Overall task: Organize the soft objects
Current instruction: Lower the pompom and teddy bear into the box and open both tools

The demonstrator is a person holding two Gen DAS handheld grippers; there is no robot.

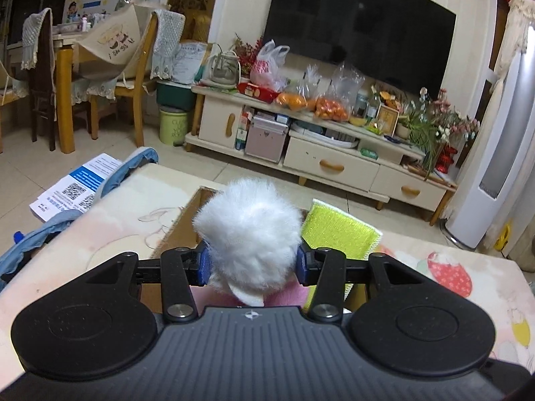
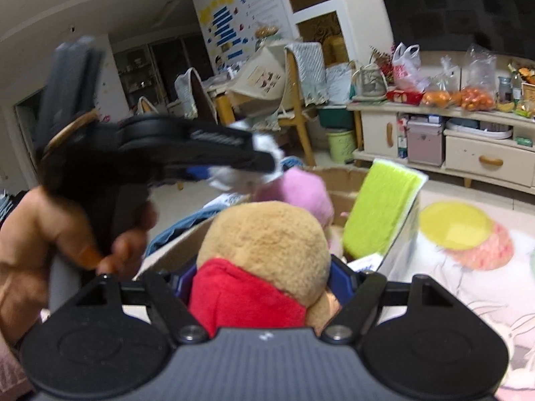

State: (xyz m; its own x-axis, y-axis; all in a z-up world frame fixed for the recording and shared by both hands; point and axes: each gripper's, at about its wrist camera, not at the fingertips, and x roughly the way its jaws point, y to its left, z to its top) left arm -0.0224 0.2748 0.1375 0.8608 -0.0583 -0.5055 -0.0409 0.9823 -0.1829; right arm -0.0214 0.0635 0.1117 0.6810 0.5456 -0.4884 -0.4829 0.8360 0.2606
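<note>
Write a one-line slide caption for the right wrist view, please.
Right gripper holds a tan plush above the box; left gripper carries a white-and-pink plush.

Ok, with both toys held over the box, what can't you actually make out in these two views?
- Cardboard box interior: left wrist view, hidden behind the white fluffy toy.
- White toy's pink lower part: left wrist view, cut off by the left tool body.
- Tan plush in a red shirt: right wrist view, face turned away.
- Left tool: right wrist view, motion-blurred.
- Green scrubbing pad: its foot is hidden inside the box.
</note>
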